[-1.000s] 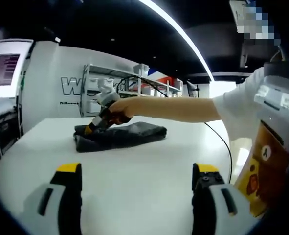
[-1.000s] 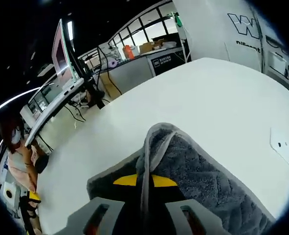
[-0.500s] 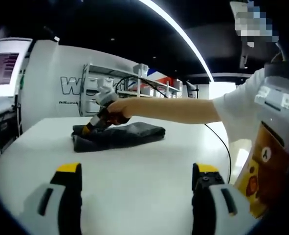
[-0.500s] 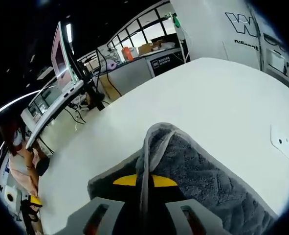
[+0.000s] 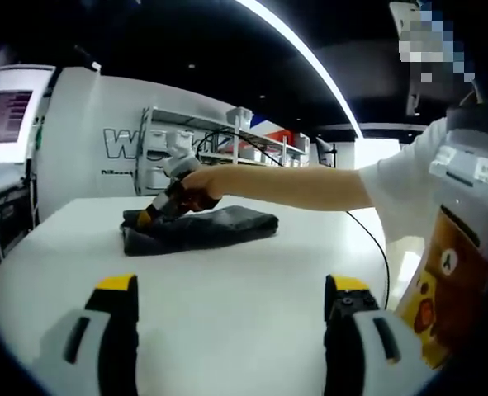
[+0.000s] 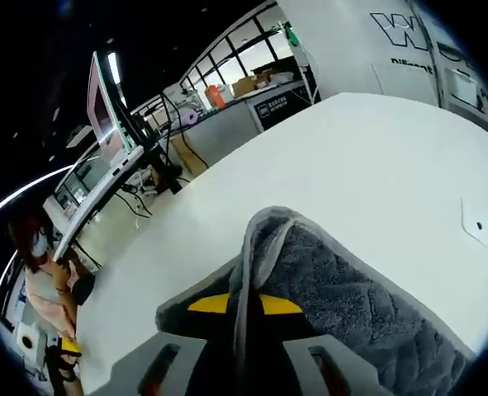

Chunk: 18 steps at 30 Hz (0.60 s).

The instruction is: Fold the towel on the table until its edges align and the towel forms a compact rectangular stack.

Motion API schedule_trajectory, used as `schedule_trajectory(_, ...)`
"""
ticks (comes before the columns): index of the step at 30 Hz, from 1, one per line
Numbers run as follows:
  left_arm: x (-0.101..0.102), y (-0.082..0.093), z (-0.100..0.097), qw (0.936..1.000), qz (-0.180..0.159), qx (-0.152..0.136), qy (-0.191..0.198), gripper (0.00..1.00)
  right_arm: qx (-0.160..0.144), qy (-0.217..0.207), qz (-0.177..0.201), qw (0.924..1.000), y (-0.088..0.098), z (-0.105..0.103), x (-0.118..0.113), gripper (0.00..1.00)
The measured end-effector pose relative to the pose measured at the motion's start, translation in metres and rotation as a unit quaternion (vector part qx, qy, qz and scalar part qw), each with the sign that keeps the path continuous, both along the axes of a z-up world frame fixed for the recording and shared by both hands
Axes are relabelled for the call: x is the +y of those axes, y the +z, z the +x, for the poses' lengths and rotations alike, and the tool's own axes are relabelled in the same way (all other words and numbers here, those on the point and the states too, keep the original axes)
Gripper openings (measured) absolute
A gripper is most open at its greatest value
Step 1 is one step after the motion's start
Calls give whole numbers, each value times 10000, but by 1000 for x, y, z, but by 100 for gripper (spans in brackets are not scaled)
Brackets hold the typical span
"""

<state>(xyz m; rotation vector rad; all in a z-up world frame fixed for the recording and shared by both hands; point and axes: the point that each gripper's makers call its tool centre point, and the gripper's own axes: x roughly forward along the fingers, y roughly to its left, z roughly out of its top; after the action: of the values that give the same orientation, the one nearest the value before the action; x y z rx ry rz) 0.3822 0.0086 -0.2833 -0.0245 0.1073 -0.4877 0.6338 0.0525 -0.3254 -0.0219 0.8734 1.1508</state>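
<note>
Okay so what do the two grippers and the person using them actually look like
The left gripper has pale grey jaws with black inner faces and yellow tips. The right gripper matches: grey jaws, yellow tips; seen from the left gripper view, it has an orange-and-black body. The person's sleeve is short and white, above an apron printed with a cartoon bear.

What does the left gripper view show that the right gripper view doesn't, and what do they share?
Left gripper view: the left gripper with jaws wide apart over bare table, the person's outstretched arm working the right gripper at the far towel end, a metal shelving rack, and a printed bag.

Right gripper view: a close look at the jaws pinching the towel's hemmed edge, a tilted monitor, and cluttered desks.

Both: the grey towel and the white table.
</note>
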Motion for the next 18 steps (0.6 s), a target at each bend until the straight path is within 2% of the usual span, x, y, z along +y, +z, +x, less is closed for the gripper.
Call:
schedule_trajectory(9, -1, 4, -2, 10000, 23, -31, 34, 98, 134, 94, 215, 9996, 10, -6, 4, 22)
schedule_trajectory(18, -3, 6, -3, 10000, 42, -36, 32, 98, 27, 216, 411, 9989, 28, -15, 7, 34)
